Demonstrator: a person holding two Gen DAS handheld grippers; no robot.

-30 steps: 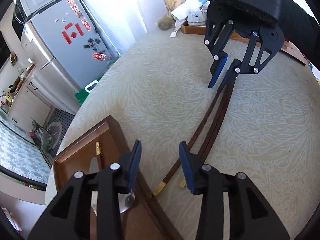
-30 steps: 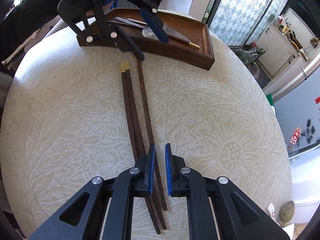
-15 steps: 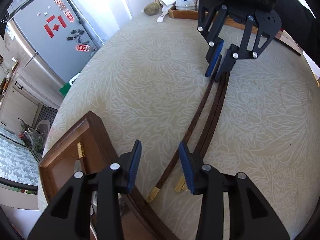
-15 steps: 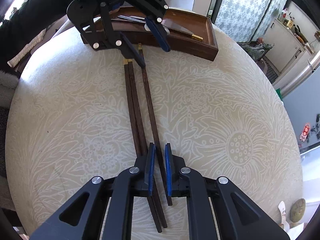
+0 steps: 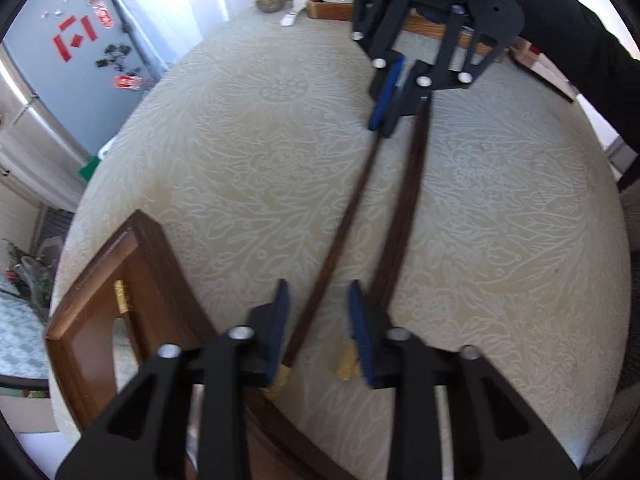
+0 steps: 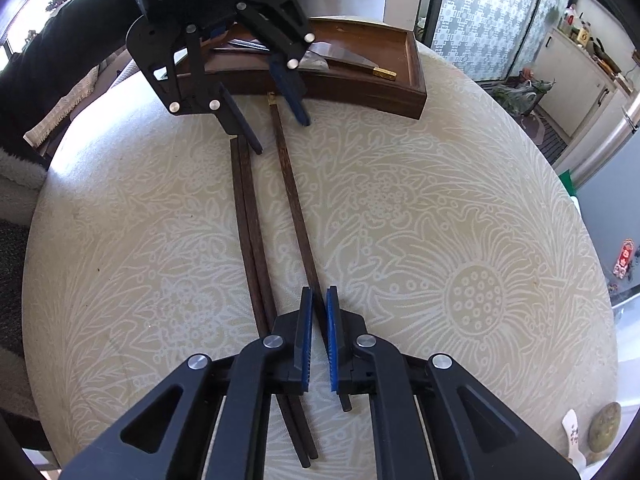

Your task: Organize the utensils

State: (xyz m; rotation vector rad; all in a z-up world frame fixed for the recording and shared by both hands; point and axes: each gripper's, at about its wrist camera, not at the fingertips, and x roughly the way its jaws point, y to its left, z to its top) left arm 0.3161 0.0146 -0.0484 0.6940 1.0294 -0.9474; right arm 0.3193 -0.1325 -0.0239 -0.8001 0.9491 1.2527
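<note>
Three dark wooden chopsticks with gold ends lie on the round table. One chopstick lies apart from the pair. My right gripper is shut on the thin end of the single chopstick. My left gripper is open and straddles that chopstick's gold end, next to the wooden tray. In the right wrist view the left gripper hangs in front of the tray, which holds a knife and other utensils.
The table has a pale floral cloth. A stone, a ceramic spoon and a wooden box with packets sit at the far edge. A fridge stands beyond the table.
The single chopstick has swung away from the pair, its gold end moving toward the tray. My left gripper has shifted over that end. The right gripper stays shut on the thin end.
</note>
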